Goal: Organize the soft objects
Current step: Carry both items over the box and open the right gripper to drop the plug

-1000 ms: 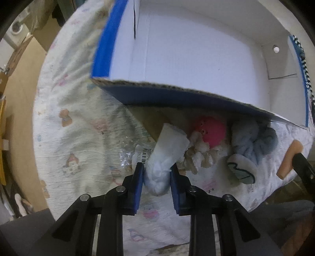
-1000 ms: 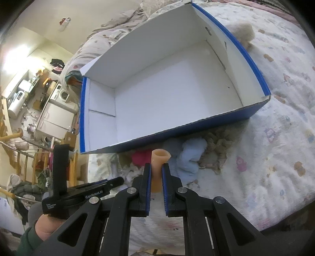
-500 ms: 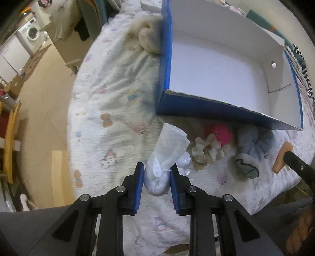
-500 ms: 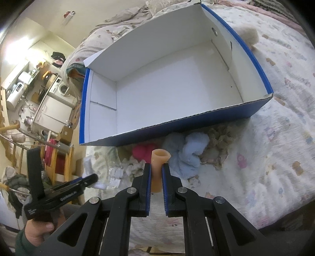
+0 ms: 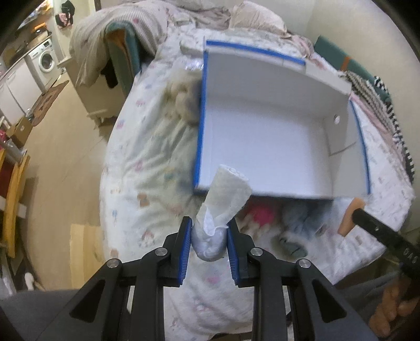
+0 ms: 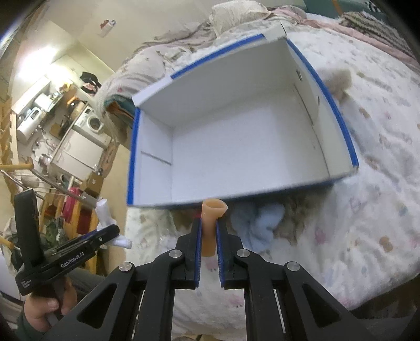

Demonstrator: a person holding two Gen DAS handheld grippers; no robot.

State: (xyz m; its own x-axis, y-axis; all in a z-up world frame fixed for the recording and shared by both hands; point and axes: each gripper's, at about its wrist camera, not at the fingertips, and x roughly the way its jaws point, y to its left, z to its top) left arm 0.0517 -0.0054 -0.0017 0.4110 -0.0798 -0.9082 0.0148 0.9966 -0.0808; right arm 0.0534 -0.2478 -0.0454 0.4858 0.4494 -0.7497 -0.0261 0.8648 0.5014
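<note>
before the box [image 5: 275, 147] — left tongs [image 5: 209, 233] grip white roll [image 5: 223, 199], right tongs [image 6: 208, 230] tan tube [image 6: 211, 220].

A white front-loading washing machine [image 5: 46, 60] stands at the upper left of the left wrist view, and shows again, smaller, at the left of the right wrist view [image 6: 94, 122]. Light wooden flooring [image 5: 60, 147] fills the left of the left wrist view, with an open brown cardboard carton [image 5: 22, 128] near the left edge and a yellow wooden chair frame [image 5: 11, 204] below it. A black-and-white striped knitted cloth [image 5: 393, 123] lies at the right edge. A cream plastered wall [image 6: 86, 23] spans the upper left of the right wrist view.
</note>
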